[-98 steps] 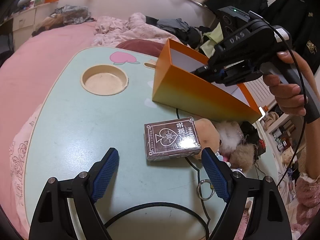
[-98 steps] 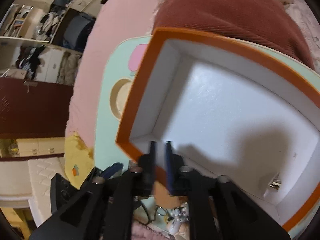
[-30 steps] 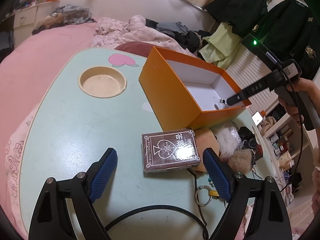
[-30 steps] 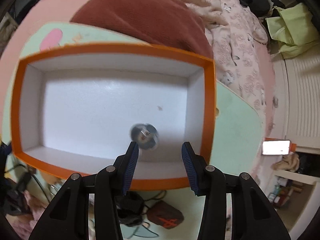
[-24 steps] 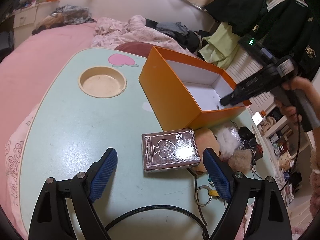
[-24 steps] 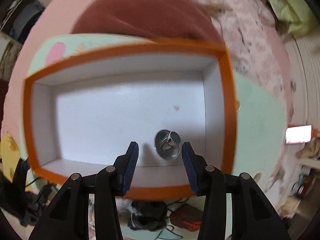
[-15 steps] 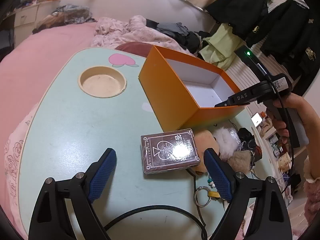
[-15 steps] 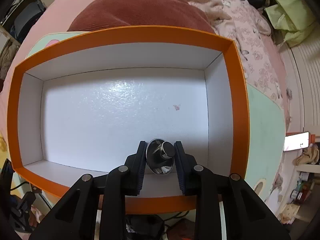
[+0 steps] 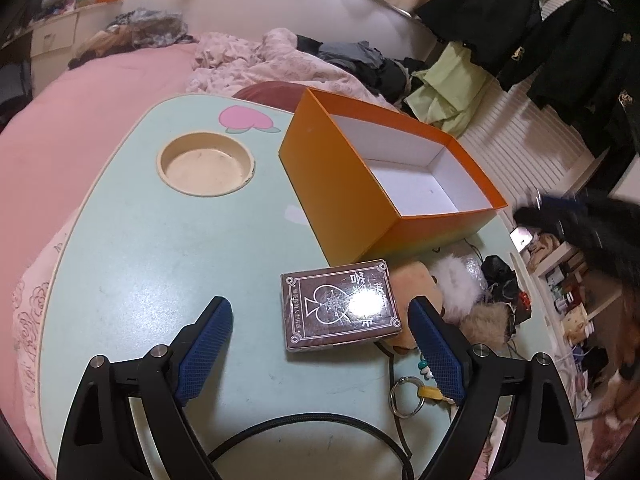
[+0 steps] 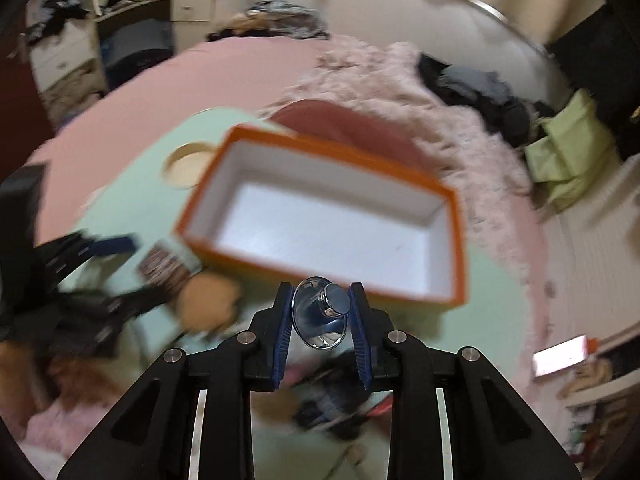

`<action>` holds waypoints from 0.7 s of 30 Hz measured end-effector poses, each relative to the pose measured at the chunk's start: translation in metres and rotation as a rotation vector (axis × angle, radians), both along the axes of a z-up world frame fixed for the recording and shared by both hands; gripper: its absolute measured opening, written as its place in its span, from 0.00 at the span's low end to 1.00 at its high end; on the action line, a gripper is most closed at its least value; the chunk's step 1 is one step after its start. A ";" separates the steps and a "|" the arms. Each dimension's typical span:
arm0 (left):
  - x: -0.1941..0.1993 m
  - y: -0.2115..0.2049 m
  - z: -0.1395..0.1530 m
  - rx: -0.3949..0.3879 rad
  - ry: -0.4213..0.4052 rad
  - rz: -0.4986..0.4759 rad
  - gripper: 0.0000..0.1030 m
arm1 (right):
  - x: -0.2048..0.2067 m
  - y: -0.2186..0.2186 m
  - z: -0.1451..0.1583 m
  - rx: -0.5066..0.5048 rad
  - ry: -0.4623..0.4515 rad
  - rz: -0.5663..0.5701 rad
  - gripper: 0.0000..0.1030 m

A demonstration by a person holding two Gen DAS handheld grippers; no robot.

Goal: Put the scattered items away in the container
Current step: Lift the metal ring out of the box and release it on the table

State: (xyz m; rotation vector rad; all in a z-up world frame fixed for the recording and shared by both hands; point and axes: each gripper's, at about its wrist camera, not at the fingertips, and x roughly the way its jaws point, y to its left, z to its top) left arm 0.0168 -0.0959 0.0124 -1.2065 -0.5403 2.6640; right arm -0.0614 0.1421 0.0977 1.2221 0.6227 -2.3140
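Observation:
My right gripper is shut on a small silver metal piece, a shiny cone with a round knob, held up in front of the orange box. The box stands on the mint table, and no item shows on its white floor. My left gripper hovers open low over the table. A brown card deck with a spade print lies flat between its blue pads, untouched. In the left wrist view the right gripper is a dark blur to the right of the box.
A round cup recess is sunk into the mint table. Fluffy plush charms, a key ring and a black cable lie near the deck. A pink bed surrounds the table.
The right gripper closed on the silver piece inside the box, then lifted it out and drew back toward the near right. The left gripper and the deck stayed put.

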 end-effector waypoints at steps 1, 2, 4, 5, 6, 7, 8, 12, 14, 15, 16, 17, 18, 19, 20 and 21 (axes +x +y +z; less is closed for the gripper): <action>0.000 0.000 0.000 0.007 -0.002 0.003 0.87 | 0.000 0.003 -0.010 -0.033 -0.043 0.001 0.28; -0.001 -0.002 0.001 0.018 0.001 0.010 0.87 | -0.003 0.007 -0.021 -0.074 -0.096 -0.001 0.28; 0.001 -0.005 0.006 0.031 0.028 0.044 0.87 | 0.001 0.017 -0.034 -0.210 -0.220 -0.025 0.28; 0.001 -0.006 0.009 0.031 0.044 0.054 0.87 | -0.007 0.024 -0.041 -0.273 -0.263 -0.041 0.28; 0.001 -0.007 0.012 0.031 0.050 0.053 0.87 | -0.009 0.031 -0.044 -0.298 -0.268 -0.053 0.28; -0.001 -0.006 0.015 0.029 0.050 0.044 0.87 | -0.013 0.035 -0.046 -0.316 -0.260 -0.068 0.28; -0.002 -0.005 0.018 0.023 0.050 0.035 0.87 | -0.018 0.043 -0.045 -0.343 -0.250 -0.095 0.29; -0.008 0.003 0.028 -0.016 0.063 0.013 0.87 | -0.030 0.075 -0.028 -0.506 -0.289 -0.140 0.38; -0.013 0.007 0.029 -0.027 0.054 0.002 0.87 | -0.037 0.090 -0.018 -0.560 -0.278 -0.152 0.57; -0.017 0.009 0.029 -0.031 0.047 -0.002 0.87 | -0.040 0.101 -0.011 -0.583 -0.245 -0.168 0.61; -0.020 0.011 0.028 -0.039 0.040 -0.008 0.87 | -0.044 0.111 -0.003 -0.597 -0.200 -0.199 0.62; -0.023 0.013 0.027 -0.048 0.031 -0.012 0.87 | -0.046 0.117 0.003 -0.599 -0.172 -0.235 0.62; -0.025 0.015 0.027 -0.054 0.024 -0.014 0.87 | -0.056 0.128 0.004 -0.604 -0.153 -0.290 0.62; -0.028 0.017 0.026 -0.055 0.018 -0.018 0.87 | -0.067 0.139 0.001 -0.617 -0.150 -0.342 0.62; -0.031 0.019 0.026 -0.055 0.012 -0.026 0.87 | -0.079 0.151 -0.004 -0.633 -0.155 -0.400 0.62; -0.033 0.021 0.026 -0.054 0.007 -0.034 0.87 | -0.087 0.157 -0.010 -0.640 -0.164 -0.439 0.62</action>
